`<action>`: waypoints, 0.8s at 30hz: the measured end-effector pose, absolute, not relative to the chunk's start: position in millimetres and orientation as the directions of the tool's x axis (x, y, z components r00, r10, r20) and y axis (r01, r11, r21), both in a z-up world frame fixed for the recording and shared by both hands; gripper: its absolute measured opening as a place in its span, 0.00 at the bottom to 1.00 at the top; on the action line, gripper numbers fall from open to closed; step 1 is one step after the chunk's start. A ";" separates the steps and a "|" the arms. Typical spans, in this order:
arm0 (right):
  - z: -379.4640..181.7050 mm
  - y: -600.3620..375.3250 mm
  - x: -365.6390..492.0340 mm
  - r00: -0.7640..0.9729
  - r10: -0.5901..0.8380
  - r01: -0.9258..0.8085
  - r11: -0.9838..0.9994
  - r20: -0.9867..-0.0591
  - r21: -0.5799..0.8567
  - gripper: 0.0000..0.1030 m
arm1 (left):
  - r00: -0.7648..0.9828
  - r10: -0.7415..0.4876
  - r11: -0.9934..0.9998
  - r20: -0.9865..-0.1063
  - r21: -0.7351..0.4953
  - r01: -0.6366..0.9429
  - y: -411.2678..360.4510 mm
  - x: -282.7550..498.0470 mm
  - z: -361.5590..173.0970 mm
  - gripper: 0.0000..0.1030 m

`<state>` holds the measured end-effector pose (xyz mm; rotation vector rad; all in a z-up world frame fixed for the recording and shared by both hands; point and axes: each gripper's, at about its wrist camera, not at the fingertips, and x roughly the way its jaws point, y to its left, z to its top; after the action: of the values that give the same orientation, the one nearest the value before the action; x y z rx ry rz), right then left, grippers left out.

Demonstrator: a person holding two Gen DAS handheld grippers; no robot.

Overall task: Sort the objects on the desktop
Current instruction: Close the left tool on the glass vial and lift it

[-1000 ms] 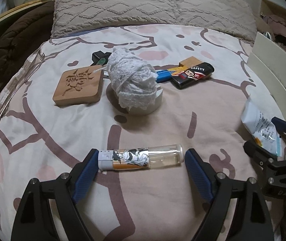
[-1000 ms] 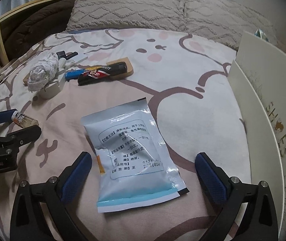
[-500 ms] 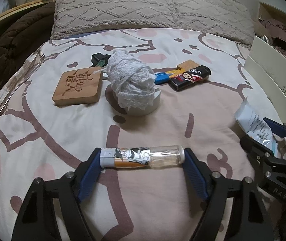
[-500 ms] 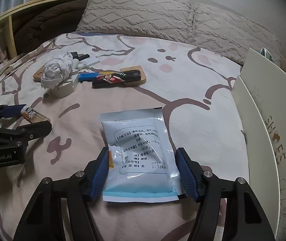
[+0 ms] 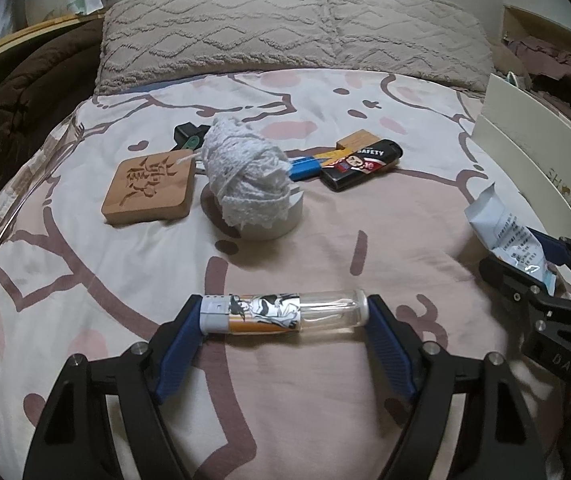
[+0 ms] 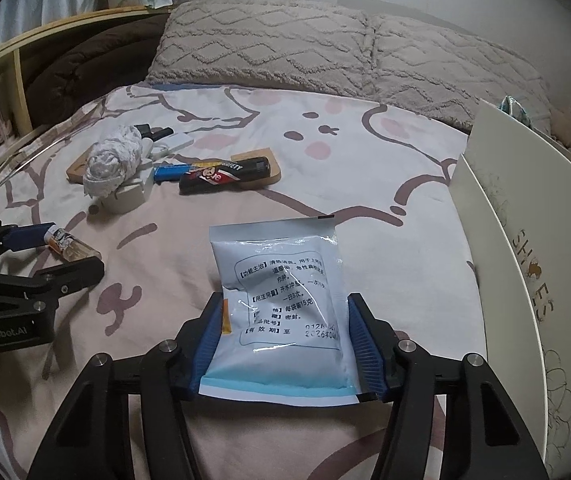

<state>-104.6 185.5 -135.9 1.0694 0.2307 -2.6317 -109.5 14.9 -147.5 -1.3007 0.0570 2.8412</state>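
Note:
A small clear vial (image 5: 269, 312) with a printed label and a white cap lies crosswise on the bedspread. My left gripper (image 5: 284, 312) is shut on it, one blue pad against each end. The right wrist view shows the same vial (image 6: 71, 246) in that gripper (image 6: 65, 252) at the far left. A white and blue medicine sachet (image 6: 281, 264) stands tilted up between the pads of my right gripper (image 6: 285, 308). Its jaws are closing and press on both side edges. In the left wrist view the sachet (image 5: 501, 224) sticks up from the right gripper (image 5: 525, 256) at the right edge.
Further back lie a carved wooden coaster (image 5: 151, 190), a white cloth bundle (image 5: 245, 176) on a white holder, a blue lighter (image 5: 305, 166), a black lighter (image 5: 359, 164) and a small black item (image 5: 189, 134). A white shoe box (image 6: 525, 280) stands along the right. Pillows (image 5: 285, 28) line the back.
Both grippers went from wide open to shut: the left on the vial's ends, the right on the sachet's sides. The sachet's far end now tilts up off the bedspread.

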 end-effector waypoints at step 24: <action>-106.6 195.2 -43.3 -0.703 -0.284 0.296 -0.950 -0.651 0.095 0.59 | -0.711 0.103 -0.988 -0.696 0.009 -0.152 32.8 -58.2 -116.1 0.77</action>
<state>-43.3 195.2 -106.6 1.0057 0.0248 -2.6406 -58.2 32.8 -116.1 -1.1259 0.0981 2.7826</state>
